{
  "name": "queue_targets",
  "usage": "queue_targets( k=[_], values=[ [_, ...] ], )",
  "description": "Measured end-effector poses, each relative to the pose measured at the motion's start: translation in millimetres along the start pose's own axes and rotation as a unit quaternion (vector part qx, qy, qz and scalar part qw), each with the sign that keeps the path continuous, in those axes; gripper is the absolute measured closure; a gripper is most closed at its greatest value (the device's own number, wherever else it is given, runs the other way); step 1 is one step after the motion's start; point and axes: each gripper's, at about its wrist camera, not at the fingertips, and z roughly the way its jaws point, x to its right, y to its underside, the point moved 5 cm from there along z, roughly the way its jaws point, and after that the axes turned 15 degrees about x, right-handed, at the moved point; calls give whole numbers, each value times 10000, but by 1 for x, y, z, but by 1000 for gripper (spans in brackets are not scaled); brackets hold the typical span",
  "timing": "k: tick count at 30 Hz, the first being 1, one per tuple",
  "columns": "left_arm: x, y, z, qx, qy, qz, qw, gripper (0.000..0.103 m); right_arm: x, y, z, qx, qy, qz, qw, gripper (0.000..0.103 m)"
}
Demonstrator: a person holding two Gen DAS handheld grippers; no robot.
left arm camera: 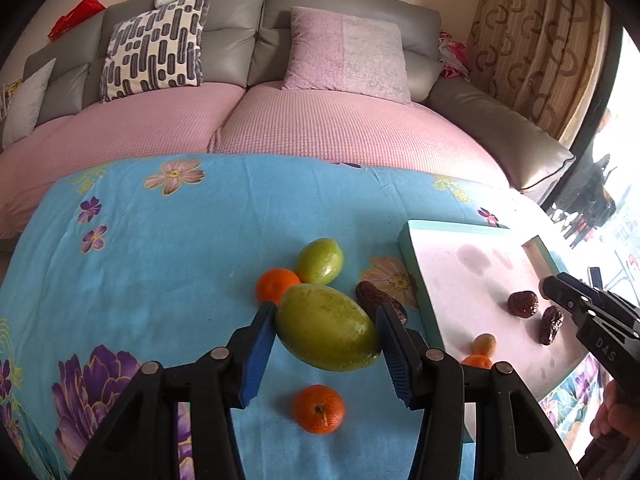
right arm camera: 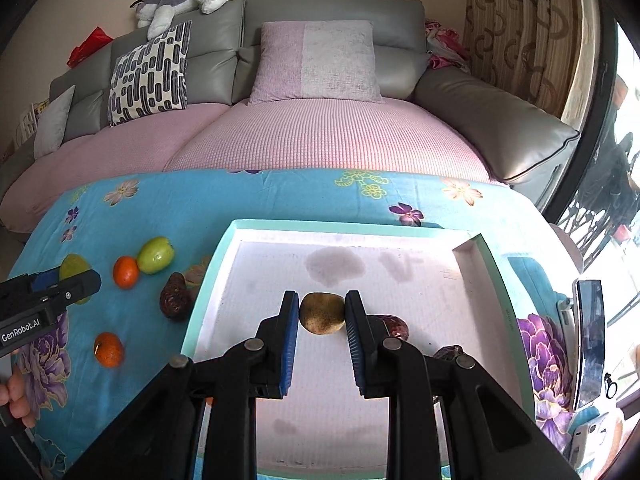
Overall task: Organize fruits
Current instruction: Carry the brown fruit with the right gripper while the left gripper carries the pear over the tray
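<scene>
My left gripper (left arm camera: 326,310) is shut on a large green mango (left arm camera: 326,328), one blue pad on each side, above the blue flowered cloth. A smaller green mango (left arm camera: 320,262), two oranges (left arm camera: 277,285) (left arm camera: 318,408) and a dark date (left arm camera: 376,300) lie on the cloth around it. The white tray (right arm camera: 208,280) with a teal rim holds a yellow-brown fruit (right arm camera: 322,314), two dates (left arm camera: 522,304) (left arm camera: 552,324) and an orange (left arm camera: 476,360). My right gripper (right arm camera: 322,296) stands open over the tray. The yellow-brown fruit shows between its tips, but the left wrist view shows the right gripper (left arm camera: 560,288) apart from it.
A grey sofa (left arm camera: 352,24) with pink covers and cushions runs behind the table. A dark phone-like screen (right arm camera: 588,340) lies at the table's right edge. A person's hand (right arm camera: 16,400) holds the left gripper (right arm camera: 60,284). A curtain (left arm camera: 532,40) and a window are at the right.
</scene>
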Motion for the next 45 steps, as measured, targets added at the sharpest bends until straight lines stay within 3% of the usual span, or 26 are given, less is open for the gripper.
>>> queue_targets(
  k=[8,14,29,45],
  values=[
    [80,14,11,-144,608,743,9953,49,58,3,-8,229,247,633,9974,78],
    [114,15,21,-191,845,1053,9907,49,86,2,-7,433,478,846,9943,78],
    [129,20,77,-521,701,1218,9887,49,99,25,32,121,541,952,9939,78],
    [129,36,93,-751,616,1333,9863,49,100,48,53,-400,716,885,9927,78]
  ],
)
